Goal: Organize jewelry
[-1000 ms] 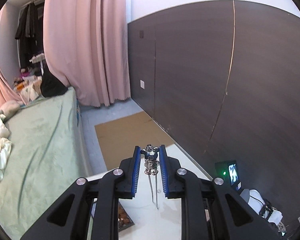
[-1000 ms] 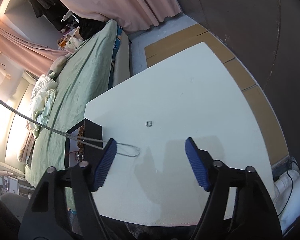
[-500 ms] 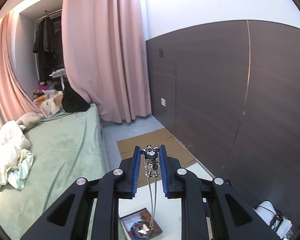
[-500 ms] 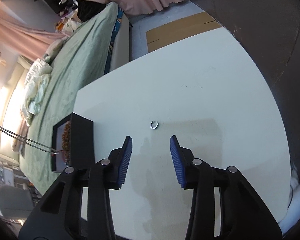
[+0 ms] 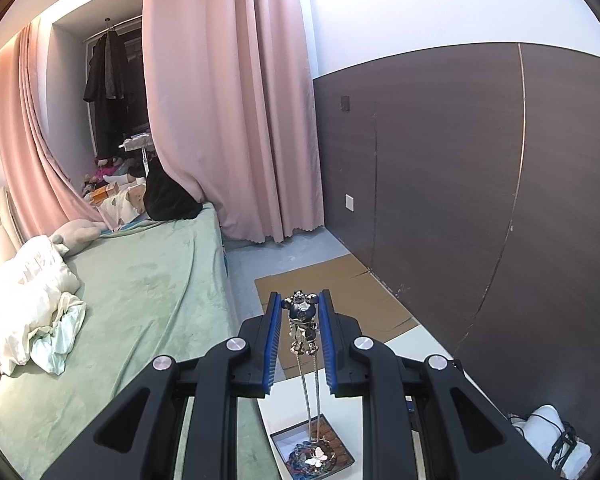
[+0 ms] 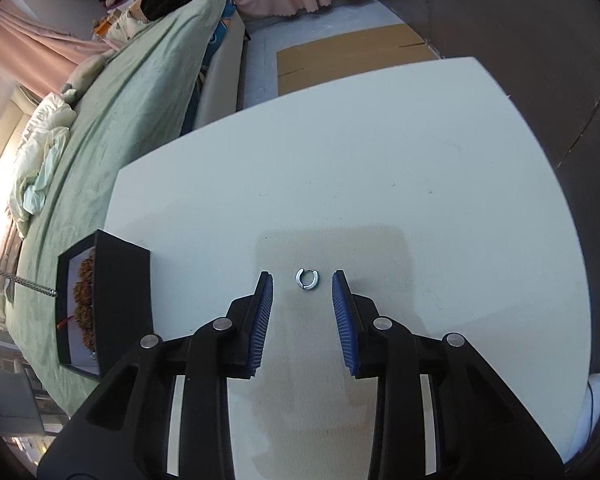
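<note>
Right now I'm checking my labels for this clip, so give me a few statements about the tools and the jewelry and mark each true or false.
1. The left tool is shut on the pendant. True.
2. The chain hangs down to the box. True.
3. The right tool grips the ring. False: it is open, and the ring lies on the table between its fingers, untouched.
4. The ring is in the box. False: it lies on the table, apart from the box.
5. The box holds other jewelry. True.
</note>
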`<action>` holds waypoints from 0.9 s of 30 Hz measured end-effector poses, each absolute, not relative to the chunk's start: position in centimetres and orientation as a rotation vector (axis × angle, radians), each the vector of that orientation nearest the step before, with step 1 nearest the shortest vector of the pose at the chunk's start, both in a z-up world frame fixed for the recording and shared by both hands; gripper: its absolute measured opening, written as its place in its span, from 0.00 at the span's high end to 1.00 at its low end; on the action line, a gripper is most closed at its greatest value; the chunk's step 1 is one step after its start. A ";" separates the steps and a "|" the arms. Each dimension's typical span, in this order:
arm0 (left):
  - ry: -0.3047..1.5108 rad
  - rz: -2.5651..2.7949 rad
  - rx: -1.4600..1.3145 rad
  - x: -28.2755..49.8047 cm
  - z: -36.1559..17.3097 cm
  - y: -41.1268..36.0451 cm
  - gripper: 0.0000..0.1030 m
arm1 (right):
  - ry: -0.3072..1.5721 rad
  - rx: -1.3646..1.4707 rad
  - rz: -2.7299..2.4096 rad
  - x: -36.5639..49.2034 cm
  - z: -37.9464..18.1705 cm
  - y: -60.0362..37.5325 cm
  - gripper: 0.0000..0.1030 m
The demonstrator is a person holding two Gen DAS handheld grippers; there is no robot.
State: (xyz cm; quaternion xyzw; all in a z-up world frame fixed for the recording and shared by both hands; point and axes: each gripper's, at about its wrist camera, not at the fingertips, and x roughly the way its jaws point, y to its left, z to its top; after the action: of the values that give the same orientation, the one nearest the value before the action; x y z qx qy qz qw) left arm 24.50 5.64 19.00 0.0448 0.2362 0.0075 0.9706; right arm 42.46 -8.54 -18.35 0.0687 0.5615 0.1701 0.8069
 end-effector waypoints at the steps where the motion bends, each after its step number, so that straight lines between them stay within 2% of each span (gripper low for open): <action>1: 0.484 0.018 0.087 24.7 18.7 5.9 0.84 | 1.205 0.137 0.363 42.6 -18.5 -8.4 0.73; 6: 0.517 0.036 0.067 25.8 16.9 7.0 0.84 | 1.199 0.054 0.345 42.8 -19.0 -7.4 0.89; 12: 0.585 0.035 0.021 26.7 13.3 8.6 0.84 | 1.196 0.050 0.338 42.7 -18.7 -7.7 0.89; 27: 0.758 0.012 -0.105 29.0 2.0 11.3 0.83 | 1.066 0.108 0.444 39.3 -13.2 -7.2 0.89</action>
State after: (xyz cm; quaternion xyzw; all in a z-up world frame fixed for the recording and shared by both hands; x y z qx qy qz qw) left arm 29.02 11.35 1.98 -0.0511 0.3698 0.0057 0.9277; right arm 39.27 -7.19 -13.22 0.0510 0.5036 0.2099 0.8365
